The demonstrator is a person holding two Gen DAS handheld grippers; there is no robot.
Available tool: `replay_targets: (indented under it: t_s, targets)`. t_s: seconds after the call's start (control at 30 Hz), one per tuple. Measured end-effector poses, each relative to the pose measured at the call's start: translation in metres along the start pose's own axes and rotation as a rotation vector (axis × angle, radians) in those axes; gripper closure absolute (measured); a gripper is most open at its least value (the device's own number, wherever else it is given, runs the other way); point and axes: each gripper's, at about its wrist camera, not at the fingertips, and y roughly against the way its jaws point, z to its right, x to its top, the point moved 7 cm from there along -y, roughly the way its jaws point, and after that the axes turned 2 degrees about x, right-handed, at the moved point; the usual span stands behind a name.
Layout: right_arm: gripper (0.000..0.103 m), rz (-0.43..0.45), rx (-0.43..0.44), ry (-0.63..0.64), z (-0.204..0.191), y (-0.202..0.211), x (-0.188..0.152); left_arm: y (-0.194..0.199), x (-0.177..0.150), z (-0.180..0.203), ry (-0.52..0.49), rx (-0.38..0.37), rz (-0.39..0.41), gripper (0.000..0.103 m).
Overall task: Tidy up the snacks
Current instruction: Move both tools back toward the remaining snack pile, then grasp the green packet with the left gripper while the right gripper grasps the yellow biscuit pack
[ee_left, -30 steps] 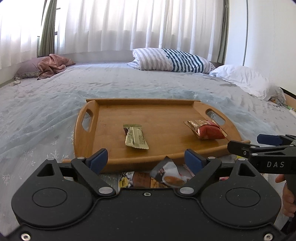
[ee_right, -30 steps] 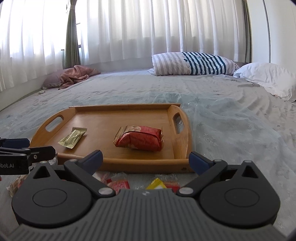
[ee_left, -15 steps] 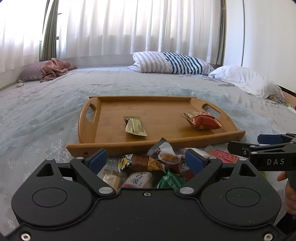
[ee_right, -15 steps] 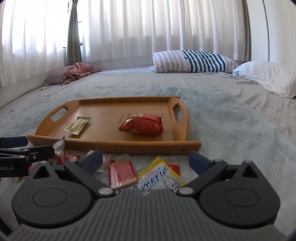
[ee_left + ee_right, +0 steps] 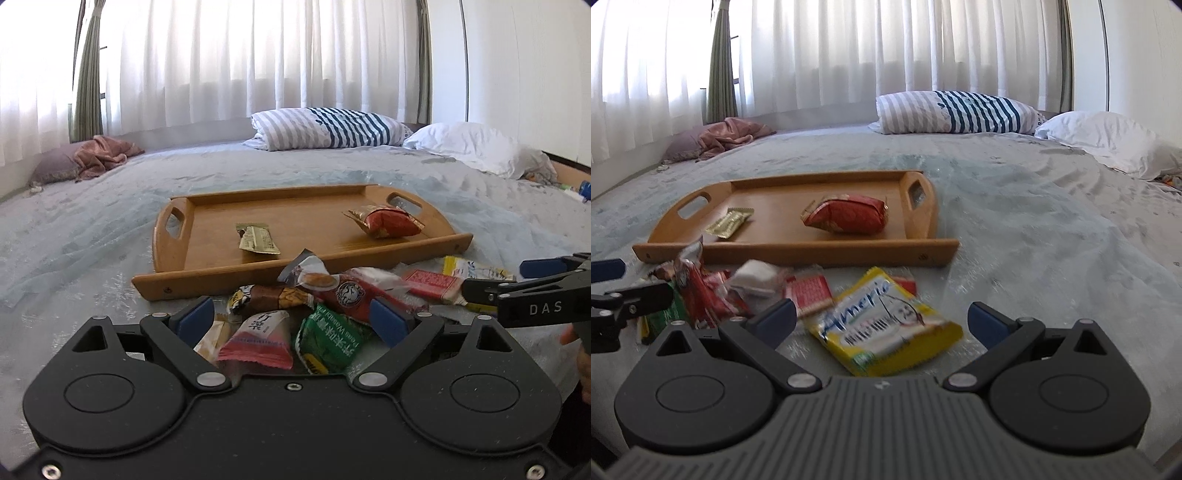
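A wooden tray (image 5: 177, 284) (image 5: 916, 254) lies on the bed with a gold bar wrapper (image 5: 256, 239) (image 5: 729, 226) and a red snack pack (image 5: 388, 221) (image 5: 846, 218) on it. A heap of loose snacks lies in front of the tray. My left gripper (image 5: 291, 321) is open and empty above a pink packet (image 5: 258, 338) and a green packet (image 5: 332, 339). My right gripper (image 5: 882, 319) is open and empty over a yellow packet (image 5: 886, 321), beside a small red packet (image 5: 810, 295).
The grey bedspread (image 5: 1052, 240) stretches all round. A striped pillow (image 5: 328, 127) and a white pillow (image 5: 476, 146) lie at the back, a pink cloth (image 5: 107, 155) at the far left. Curtains hang behind.
Both grippers have pulled back and risen from the tray's front edge. The heap of loose snacks in front of the tray has come into full view.
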Motion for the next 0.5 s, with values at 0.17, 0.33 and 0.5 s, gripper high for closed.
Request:
replay_targets:
  t_s: [0.17, 0.33, 0.5]
  targets:
    - [0.000, -0.005, -0.020, 0.028, 0.005, 0.000, -0.005, 0.005, -0.004, -0.010, 0.024, 0.019, -0.014, 0.028]
    - [0.000, -0.013, -0.004, 0.027, 0.009, 0.002, -0.008, 0.010, -0.013, -0.021, 0.064, 0.006, -0.056, 0.059]
    - [0.003, -0.006, 0.004, 0.037, 0.008, 0.004, -0.011, 0.019, -0.017, -0.014, 0.049, -0.064, -0.051, 0.061]
